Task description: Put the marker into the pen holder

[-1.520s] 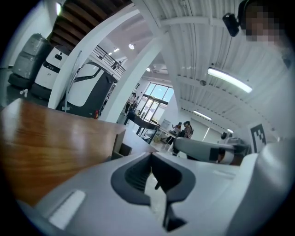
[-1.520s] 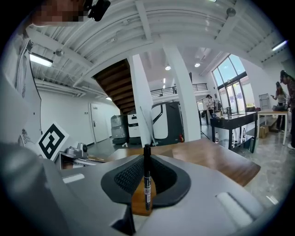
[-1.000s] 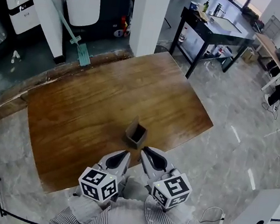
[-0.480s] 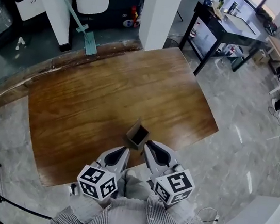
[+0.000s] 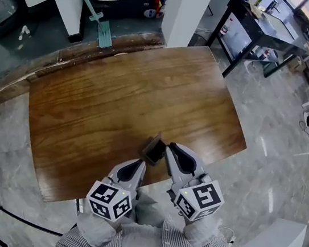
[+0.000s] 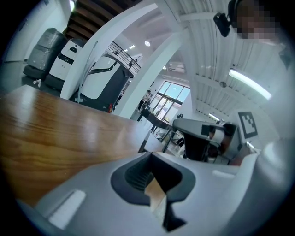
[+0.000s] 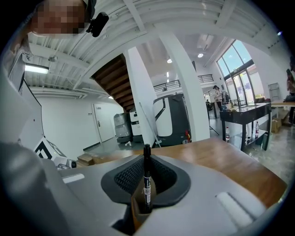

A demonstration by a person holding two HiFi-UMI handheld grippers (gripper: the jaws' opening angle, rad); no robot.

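Marker (image 7: 146, 179) in R claw (image 5: 169, 149), now up beside pen holder (image 5: 153, 148).

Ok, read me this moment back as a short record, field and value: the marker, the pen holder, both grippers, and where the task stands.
marker: upright between the right gripper's jaws, lower end down inside the pen holder
pen holder: brown open box on the wooden table, near its front edge
right gripper: jaws closed on the marker, tips at the pen holder
left gripper: jaws together, holding nothing, just short of the pen holder
task state: marker partly in the pen holder, not yet let go
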